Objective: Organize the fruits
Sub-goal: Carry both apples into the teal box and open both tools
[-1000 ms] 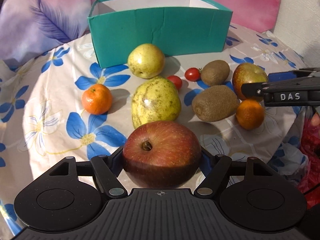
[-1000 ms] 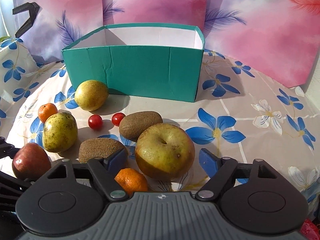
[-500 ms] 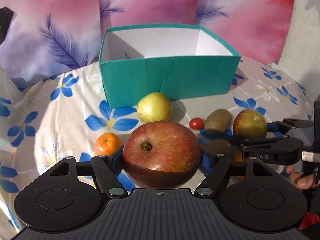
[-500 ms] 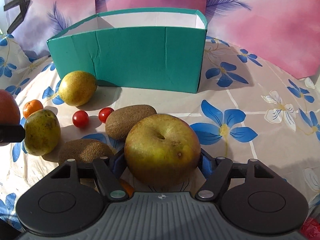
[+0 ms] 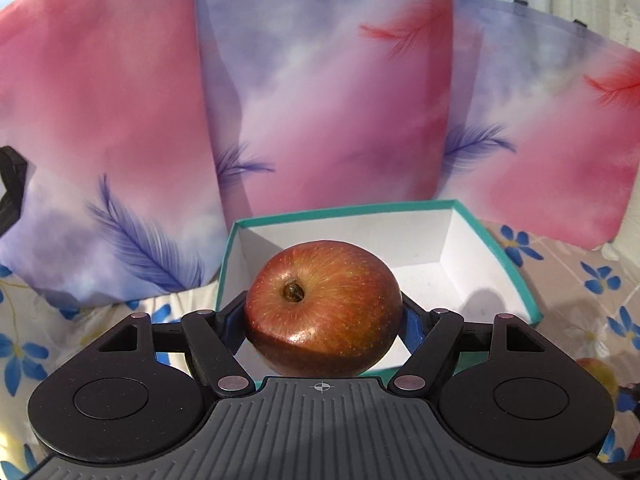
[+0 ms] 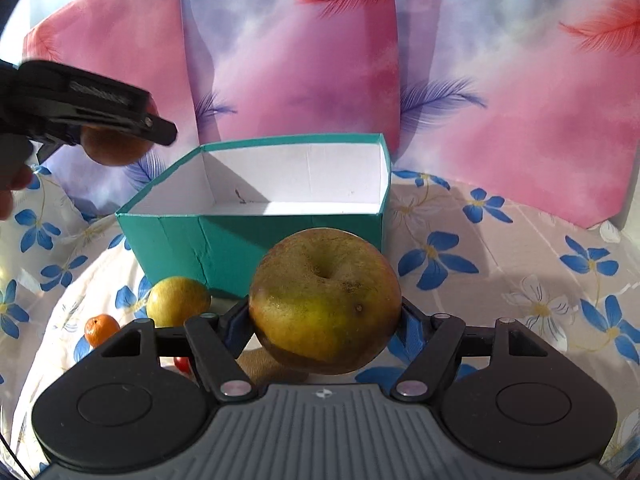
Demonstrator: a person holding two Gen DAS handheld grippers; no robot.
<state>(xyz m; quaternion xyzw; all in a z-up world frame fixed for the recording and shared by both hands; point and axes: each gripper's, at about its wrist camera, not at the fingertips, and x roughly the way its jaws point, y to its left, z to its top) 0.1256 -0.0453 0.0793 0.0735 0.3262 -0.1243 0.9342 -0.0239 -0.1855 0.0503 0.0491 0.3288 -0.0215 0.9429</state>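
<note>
1. My left gripper point(image 5: 323, 318) has its fingers clamped on a glossy red apple point(image 5: 323, 308), held above the open teal cardboard box point(image 5: 516, 272).
2. My right gripper point(image 6: 325, 322) has its fingers clamped on a round yellow-green apple point(image 6: 324, 300), with the box just beyond them.

1. Setting: a home tabletop, arranged informally.
2. Evidence: a floral tablecloth point(image 6: 500, 240) with blue and white flowers covers the surface.
3. Evidence: pink-and-lilac feather-print tote bags point(image 6: 304, 60) stand as a backdrop.
4. Evidence: a teal cardboard box point(image 6: 256, 236) and loose fruit sit on the cloth.
</note>
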